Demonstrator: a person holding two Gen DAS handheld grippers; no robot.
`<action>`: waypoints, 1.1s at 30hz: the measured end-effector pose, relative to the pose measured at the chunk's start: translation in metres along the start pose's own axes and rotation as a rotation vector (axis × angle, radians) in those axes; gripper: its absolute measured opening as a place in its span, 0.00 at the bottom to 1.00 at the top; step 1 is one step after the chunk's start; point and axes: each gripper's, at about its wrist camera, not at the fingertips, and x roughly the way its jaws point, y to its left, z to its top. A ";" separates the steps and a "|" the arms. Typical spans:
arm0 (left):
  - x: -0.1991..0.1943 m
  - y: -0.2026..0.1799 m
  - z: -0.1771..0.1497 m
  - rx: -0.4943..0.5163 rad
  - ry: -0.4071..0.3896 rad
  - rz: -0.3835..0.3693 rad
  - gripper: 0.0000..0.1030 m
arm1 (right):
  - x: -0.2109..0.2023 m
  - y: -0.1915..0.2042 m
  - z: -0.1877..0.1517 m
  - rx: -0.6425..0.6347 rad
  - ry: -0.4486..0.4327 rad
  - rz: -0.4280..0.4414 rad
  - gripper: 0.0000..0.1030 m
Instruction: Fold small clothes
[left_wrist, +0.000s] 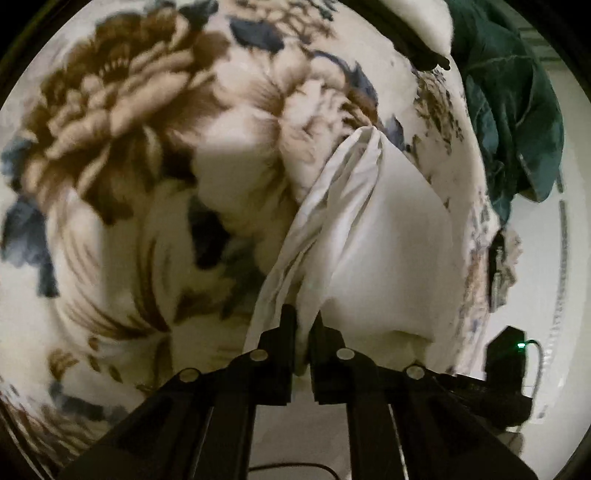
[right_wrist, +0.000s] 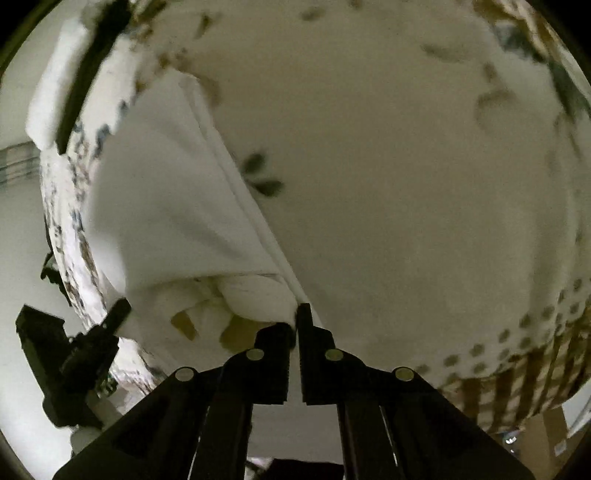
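Observation:
A small white garment (left_wrist: 369, 229) hangs stretched over a floral blanket (left_wrist: 122, 122). My left gripper (left_wrist: 303, 317) is shut on one bunched edge of the white garment. My right gripper (right_wrist: 297, 317) is shut on another corner of the same white garment (right_wrist: 177, 206), whose hem runs diagonally up from the fingertips. The left gripper also shows in the right wrist view (right_wrist: 74, 354) at the lower left, and the right gripper shows in the left wrist view (left_wrist: 506, 373) at the lower right. The garment is held between both grippers, above the blanket (right_wrist: 406, 184).
A dark green cloth (left_wrist: 517, 122) lies heaped at the right edge of the blanket. A black strap-like object (left_wrist: 417, 37) lies at the top of the blanket. Brown stripes and dots mark the blanket's near edge (right_wrist: 517, 376). Pale floor lies beyond the edge.

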 end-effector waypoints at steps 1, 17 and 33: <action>-0.002 0.000 0.000 0.005 0.001 -0.002 0.07 | -0.005 0.002 0.001 -0.004 -0.007 -0.012 0.22; -0.003 -0.005 -0.028 0.004 -0.064 0.037 0.45 | 0.019 0.044 -0.011 0.107 -0.084 0.247 0.02; -0.009 -0.002 -0.054 0.008 -0.109 0.061 0.45 | -0.013 0.030 -0.016 0.039 -0.180 0.157 0.31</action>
